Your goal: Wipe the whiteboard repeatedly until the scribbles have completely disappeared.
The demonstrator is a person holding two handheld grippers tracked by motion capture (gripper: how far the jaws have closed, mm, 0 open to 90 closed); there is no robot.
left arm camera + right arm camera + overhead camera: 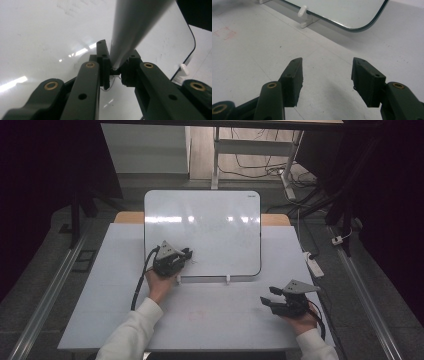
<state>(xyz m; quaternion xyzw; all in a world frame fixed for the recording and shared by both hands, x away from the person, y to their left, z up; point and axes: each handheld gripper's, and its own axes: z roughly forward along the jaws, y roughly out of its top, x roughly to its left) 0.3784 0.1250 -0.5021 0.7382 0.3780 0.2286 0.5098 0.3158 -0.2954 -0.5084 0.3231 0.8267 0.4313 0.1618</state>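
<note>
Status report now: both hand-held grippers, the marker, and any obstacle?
Left hand-held gripper shut on grey marker, over whiteboard. Right hand-held gripper open, empty, above table. Nothing in the way.

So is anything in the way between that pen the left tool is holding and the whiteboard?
Nothing visible is. The left tool is shut on the grey pen, right over the whiteboard, whose surface around it looks bare apart from faint marks. The right tool rests open on the table, off to the side.
</note>
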